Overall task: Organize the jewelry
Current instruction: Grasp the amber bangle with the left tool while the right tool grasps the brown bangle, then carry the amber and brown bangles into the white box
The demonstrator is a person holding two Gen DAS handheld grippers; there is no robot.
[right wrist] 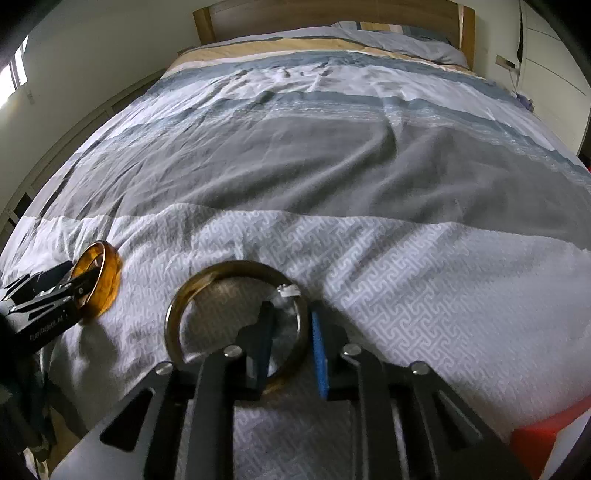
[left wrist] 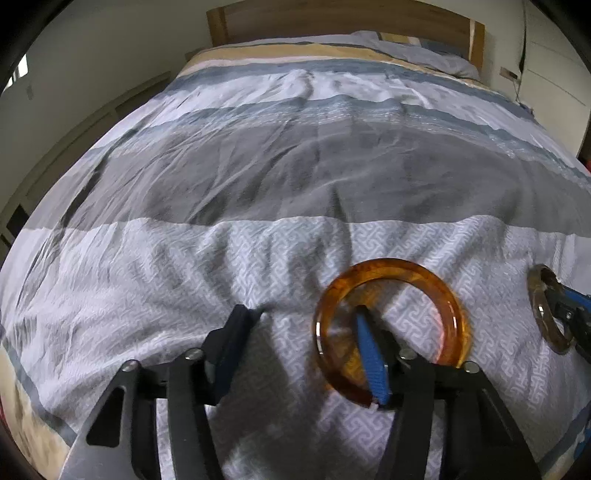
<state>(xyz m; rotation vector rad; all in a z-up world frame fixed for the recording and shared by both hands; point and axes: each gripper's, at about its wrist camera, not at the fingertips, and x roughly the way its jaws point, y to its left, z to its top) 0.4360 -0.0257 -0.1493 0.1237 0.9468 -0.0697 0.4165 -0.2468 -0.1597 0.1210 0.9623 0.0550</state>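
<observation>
While jaws gape, amber bangle (left wrist: 391, 328) rings left hand-held gripper (left wrist: 303, 332) finger

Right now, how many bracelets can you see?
2. The amber bangle hangs on one finger of the left tongs, which are open. The darker brown bangle sits between the right tongs' fingers. More may be hidden.

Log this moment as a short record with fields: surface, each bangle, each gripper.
surface: striped bedspread on a bed
amber bangle: hangs over one finger of the left gripper, jaws wide apart
dark bangle: has a metal clasp, one finger of the right gripper passes through it, jaws apart
headboard: wooden, far end
</observation>
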